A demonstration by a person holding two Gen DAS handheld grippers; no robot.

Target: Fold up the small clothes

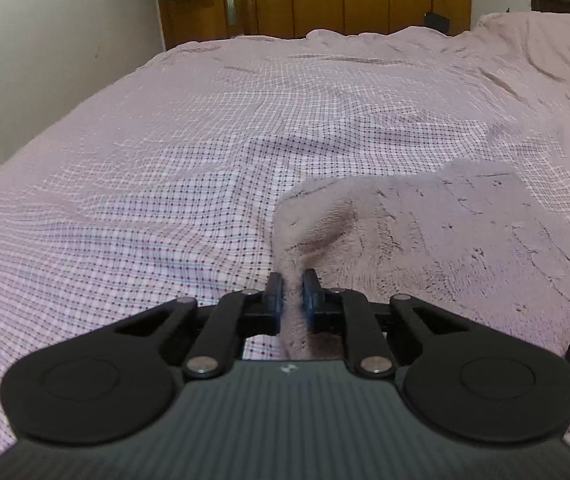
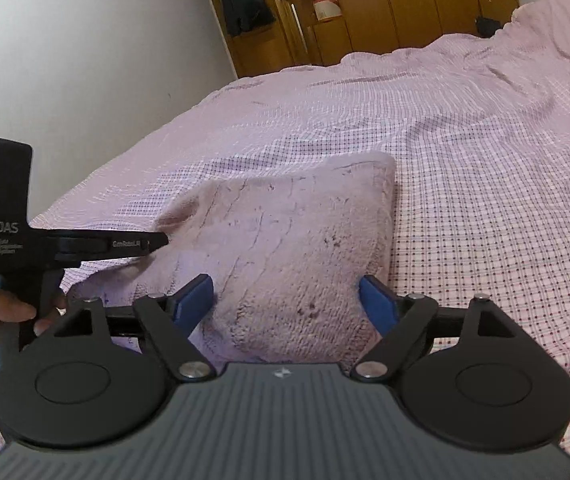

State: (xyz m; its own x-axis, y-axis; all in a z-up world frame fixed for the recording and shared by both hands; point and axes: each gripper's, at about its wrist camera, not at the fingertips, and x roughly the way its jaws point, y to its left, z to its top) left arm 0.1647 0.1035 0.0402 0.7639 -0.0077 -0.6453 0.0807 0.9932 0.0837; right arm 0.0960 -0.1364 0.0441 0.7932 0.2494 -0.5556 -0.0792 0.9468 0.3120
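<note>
A home bedroom: checked bedsheet (image 1: 205,140) on a bed, wooden wardrobes (image 2: 425,4) behind.

Your left claw (image 1: 293,292) is matt black plastic with blue rubbery pads and dull metal pivot pins, its housing finely ribbed. It pinches the fuzzy mauve fleece cloth (image 1: 445,240), whose plush nap looks rough and creased. Your right claw (image 2: 285,300) has the same matt finish. Under both lies the pink checked woven bed sheet (image 1: 165,160), thin and wrinkled. Behind stands a smooth brown wooden wardrobe (image 2: 405,0) with a slight sheen.
</note>
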